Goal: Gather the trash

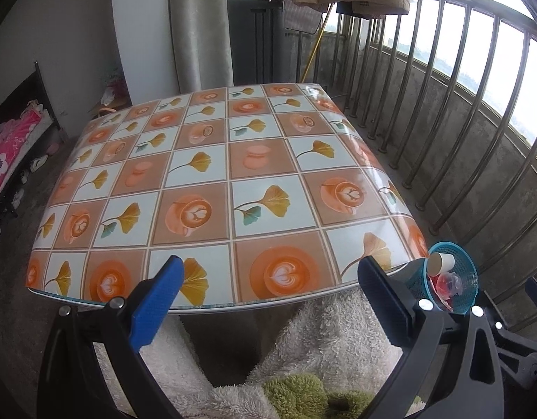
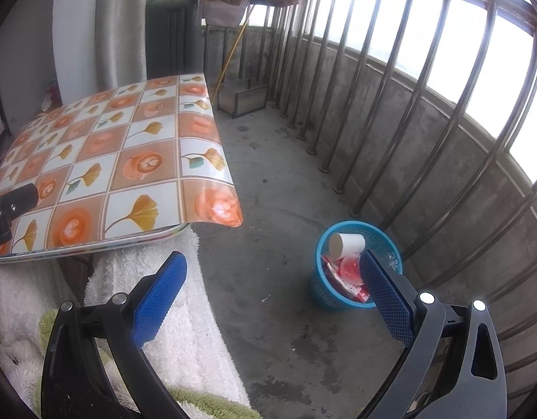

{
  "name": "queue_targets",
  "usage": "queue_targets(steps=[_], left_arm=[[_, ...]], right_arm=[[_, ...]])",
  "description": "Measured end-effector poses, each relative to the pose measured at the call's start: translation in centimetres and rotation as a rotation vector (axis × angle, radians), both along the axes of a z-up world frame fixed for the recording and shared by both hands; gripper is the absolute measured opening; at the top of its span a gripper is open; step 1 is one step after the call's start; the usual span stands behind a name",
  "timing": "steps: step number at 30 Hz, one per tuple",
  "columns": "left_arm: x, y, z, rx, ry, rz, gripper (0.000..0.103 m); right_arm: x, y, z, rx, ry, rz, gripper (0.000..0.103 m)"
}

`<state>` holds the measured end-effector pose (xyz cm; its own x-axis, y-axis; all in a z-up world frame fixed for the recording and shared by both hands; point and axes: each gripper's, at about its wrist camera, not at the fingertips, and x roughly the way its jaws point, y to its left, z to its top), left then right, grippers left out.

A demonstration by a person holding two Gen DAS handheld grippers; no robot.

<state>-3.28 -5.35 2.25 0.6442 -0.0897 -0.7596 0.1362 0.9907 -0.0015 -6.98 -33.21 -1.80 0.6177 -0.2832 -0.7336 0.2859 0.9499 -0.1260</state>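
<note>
A blue mesh trash basket [image 2: 352, 265] stands on the concrete floor right of the table; it also shows in the left wrist view [image 1: 455, 279]. Inside it lie a white paper cup [image 2: 347, 244], a red plastic cup [image 2: 348, 267] and red wrappers. My right gripper [image 2: 271, 279] is open and empty, held above the floor beside the basket. My left gripper [image 1: 268, 279] is open and empty at the table's near edge. The table [image 1: 212, 181] carries a tiled ginkgo-and-coffee-cup cloth and shows no trash on it.
A metal railing [image 2: 390, 111] and concrete wall run along the right. A white and green fluffy blanket [image 2: 184, 314] lies below the table's near edge. A small stand [image 2: 244, 99] and a broom handle are in the far corner. A bed with pink cover [image 1: 6, 153] is at left.
</note>
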Motion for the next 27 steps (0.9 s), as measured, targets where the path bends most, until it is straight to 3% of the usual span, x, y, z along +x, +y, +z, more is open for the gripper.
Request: queue_targets(steps=[27], left_arm=[[0.33, -0.07, -0.77, 0.003, 0.023, 0.004, 0.097]], right_arm=[[-0.26, -0.01, -0.78, 0.011, 0.022, 0.001, 0.095]])
